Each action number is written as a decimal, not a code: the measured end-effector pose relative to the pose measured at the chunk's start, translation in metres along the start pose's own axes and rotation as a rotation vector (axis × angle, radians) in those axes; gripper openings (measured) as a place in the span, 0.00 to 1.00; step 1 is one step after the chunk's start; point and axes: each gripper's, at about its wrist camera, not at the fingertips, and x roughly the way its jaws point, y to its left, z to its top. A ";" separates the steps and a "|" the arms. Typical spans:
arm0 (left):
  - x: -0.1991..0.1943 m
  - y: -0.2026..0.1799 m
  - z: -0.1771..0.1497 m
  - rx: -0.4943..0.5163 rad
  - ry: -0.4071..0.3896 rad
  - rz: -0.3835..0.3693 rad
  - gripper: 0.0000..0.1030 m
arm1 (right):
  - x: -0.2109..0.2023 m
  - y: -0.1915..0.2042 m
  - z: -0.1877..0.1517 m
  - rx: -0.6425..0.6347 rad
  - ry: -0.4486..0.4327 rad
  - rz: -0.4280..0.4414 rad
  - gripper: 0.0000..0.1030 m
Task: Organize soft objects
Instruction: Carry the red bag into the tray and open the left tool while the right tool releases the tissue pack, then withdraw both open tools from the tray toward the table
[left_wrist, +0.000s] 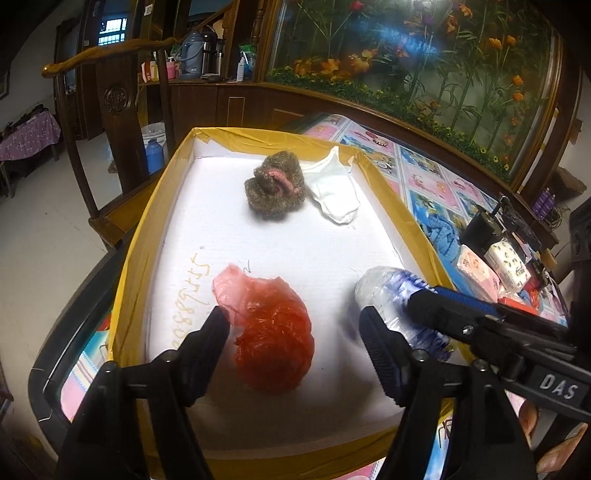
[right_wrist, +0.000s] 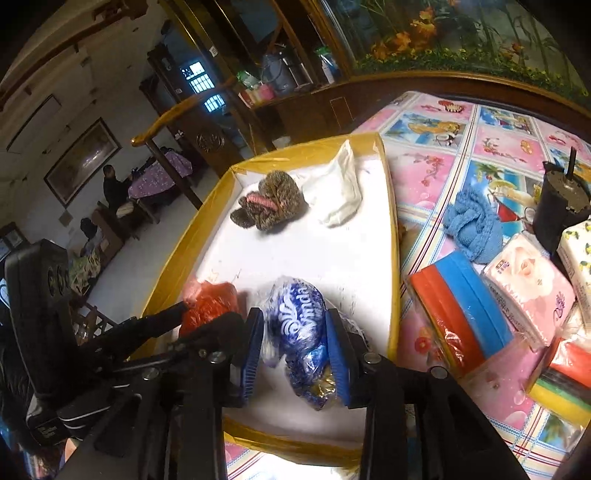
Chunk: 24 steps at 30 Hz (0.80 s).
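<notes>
A white-floored box with a yellow taped rim (left_wrist: 155, 236) holds the soft items. A crumpled red plastic bag (left_wrist: 273, 332) lies on its floor between the spread fingers of my left gripper (left_wrist: 293, 319), which is open; the left fingertip (left_wrist: 218, 319) touches the bag's pink edge. My right gripper (right_wrist: 294, 334) stands open around a crumpled blue-and-white plastic wrapper (right_wrist: 295, 332) resting on the box floor, its blue pads (right_wrist: 255, 339) close beside it. At the far end lie a brown knitted bundle (left_wrist: 275, 186) and a white cloth (left_wrist: 336, 195).
On the patterned tablecloth (right_wrist: 443, 166) right of the box lie a blue knitted cloth (right_wrist: 472, 225), a red-and-blue sponge pack (right_wrist: 458, 314), tissue packs (right_wrist: 528, 288) and a black cylinder (right_wrist: 557, 210). A wooden chair (left_wrist: 118, 110) stands at the box's left. People sit far off (right_wrist: 110, 188).
</notes>
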 end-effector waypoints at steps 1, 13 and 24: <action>-0.003 -0.001 0.000 -0.001 -0.004 -0.002 0.72 | -0.004 0.000 0.001 -0.001 -0.013 0.003 0.39; -0.039 -0.023 0.002 0.038 -0.054 -0.024 0.72 | -0.085 -0.050 0.004 0.114 -0.153 0.067 0.41; -0.038 -0.102 -0.018 0.187 -0.017 -0.122 0.72 | -0.151 -0.164 -0.030 0.344 -0.191 -0.096 0.51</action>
